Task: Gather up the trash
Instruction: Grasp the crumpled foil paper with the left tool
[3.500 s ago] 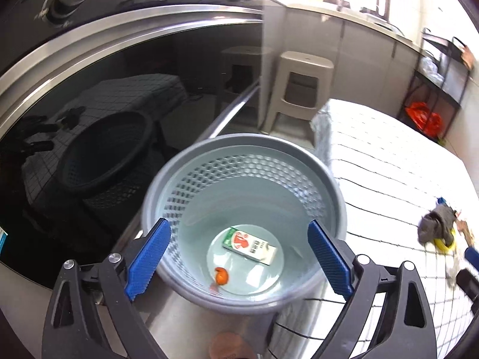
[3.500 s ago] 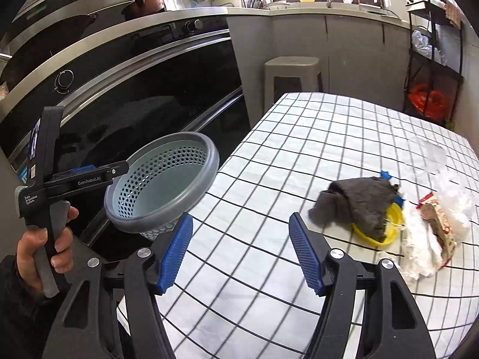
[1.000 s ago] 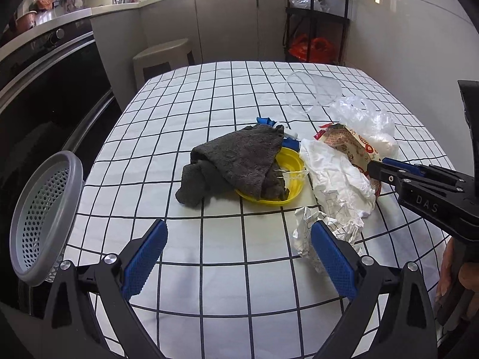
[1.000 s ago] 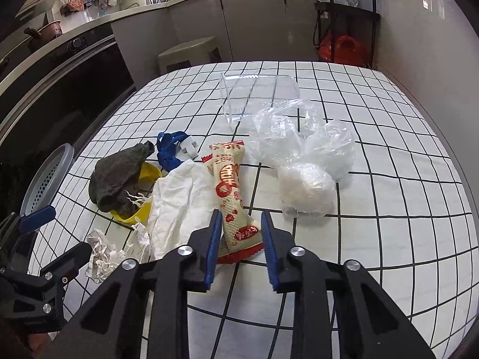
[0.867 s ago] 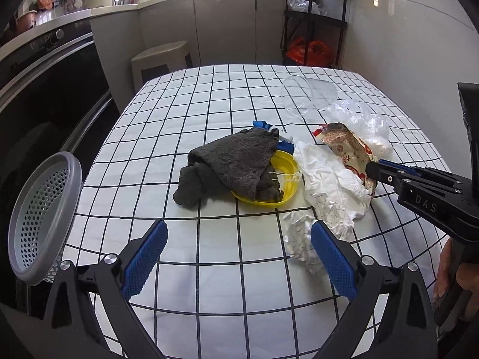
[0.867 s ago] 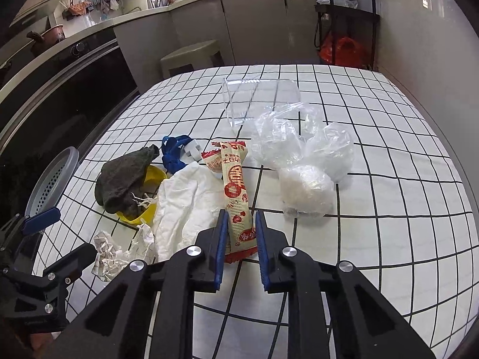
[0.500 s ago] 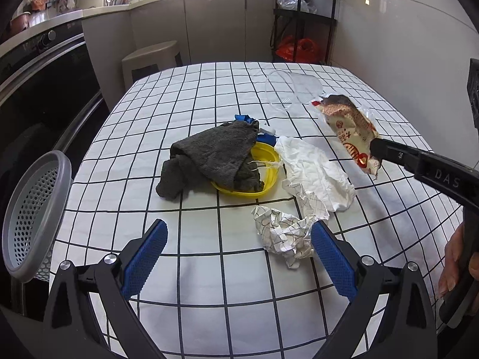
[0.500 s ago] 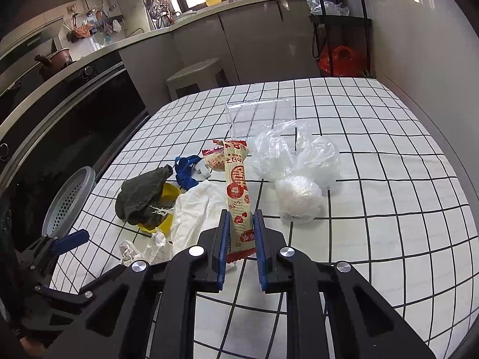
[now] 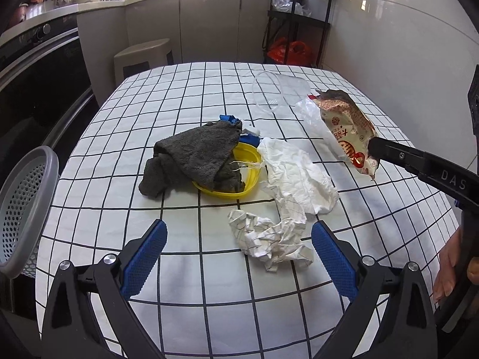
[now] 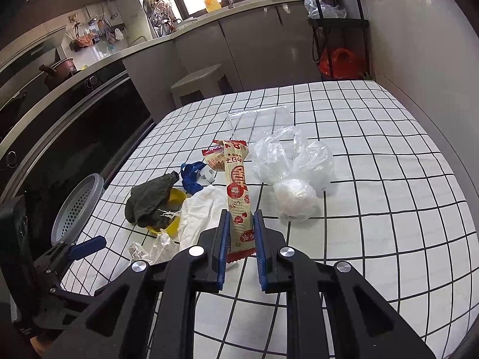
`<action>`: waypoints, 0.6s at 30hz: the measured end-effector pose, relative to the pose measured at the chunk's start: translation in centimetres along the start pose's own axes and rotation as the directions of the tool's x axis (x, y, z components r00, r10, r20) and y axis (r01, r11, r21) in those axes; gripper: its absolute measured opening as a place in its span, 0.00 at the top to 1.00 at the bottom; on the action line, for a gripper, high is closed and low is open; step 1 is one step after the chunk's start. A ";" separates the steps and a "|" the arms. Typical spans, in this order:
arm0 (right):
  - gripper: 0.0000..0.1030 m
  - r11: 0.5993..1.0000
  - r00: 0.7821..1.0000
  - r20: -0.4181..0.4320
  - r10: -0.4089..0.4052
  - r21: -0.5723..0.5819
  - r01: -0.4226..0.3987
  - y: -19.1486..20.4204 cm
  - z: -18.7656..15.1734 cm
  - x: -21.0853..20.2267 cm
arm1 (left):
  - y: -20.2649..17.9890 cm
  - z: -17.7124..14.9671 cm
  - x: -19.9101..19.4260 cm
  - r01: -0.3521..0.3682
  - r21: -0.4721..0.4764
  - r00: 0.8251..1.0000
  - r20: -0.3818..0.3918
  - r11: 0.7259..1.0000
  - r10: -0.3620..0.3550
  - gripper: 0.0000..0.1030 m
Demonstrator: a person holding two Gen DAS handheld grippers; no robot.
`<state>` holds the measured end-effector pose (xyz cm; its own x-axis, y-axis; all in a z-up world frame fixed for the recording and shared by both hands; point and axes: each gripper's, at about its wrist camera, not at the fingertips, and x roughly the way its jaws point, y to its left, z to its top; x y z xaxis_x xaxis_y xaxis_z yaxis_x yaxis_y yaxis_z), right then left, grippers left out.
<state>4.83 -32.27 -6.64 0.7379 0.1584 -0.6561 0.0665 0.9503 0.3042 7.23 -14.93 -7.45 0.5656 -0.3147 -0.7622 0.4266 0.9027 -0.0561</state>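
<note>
From the left wrist view, the left hand-held gripper [image 9: 238, 254] hung with its blue pads spread wide and nothing between them, above a crumpled ball of checked paper [image 9: 271, 243] on the desk [image 9: 179, 293] with its black-grid cloth. The right hand-held gripper [image 9: 372, 149] reached in from the right edge, its black arm marked "DAS", and pinched the lower end of a red-and-cream snack wrapper [image 9: 344, 128] held clear of the desk. The wrapper's print was too small and creased to read. A grey rag [image 9: 194, 157] lay over a yellow lid [image 9: 239, 173], hiding most of it, beside a white crumpled tissue [image 9: 296, 176]. A clear plastic container [image 9: 272, 92] was hard to make out. The grey perforated basket [image 9: 27, 206] was cut off by the left edge. Fingers of a person's hand [image 9: 449, 269] showed at the lower right.

From the right wrist view, the right hand-held gripper [image 10: 242, 239] was clamped on the snack wrapper [image 10: 236, 191], which stood up between the narrow pads; red circles and characters showed, though I could not read them. Clear plastic bags [image 10: 293, 164] lay just right. The grey perforated basket [image 10: 76, 206] sat off the desk's left edge, tilted.
</note>
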 end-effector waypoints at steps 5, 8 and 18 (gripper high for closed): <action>0.84 1.000 1.000 -0.002 0.003 0.011 -0.003 -0.3 0.0 0.0 | -0.5 -0.5 0.8 0.000 0.014 0.999 -0.032 1.000 0.000 0.07; 0.84 1.000 1.000 0.000 0.003 0.008 -0.003 -0.3 0.0 -0.2 | -0.7 -0.5 1.6 -0.007 0.017 0.999 -0.049 1.000 0.008 0.07; 0.84 1.000 1.000 -0.003 0.002 0.009 -0.002 -0.4 -0.1 -0.3 | -0.9 -0.5 3.3 0.025 0.008 0.994 -0.104 1.000 -0.025 0.47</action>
<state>4.56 -32.68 -6.64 0.7361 0.1614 -0.6574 0.0711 0.9473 0.3122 8.38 -16.65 -10.20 0.4787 -0.3046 -0.8234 0.4463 0.8921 -0.0705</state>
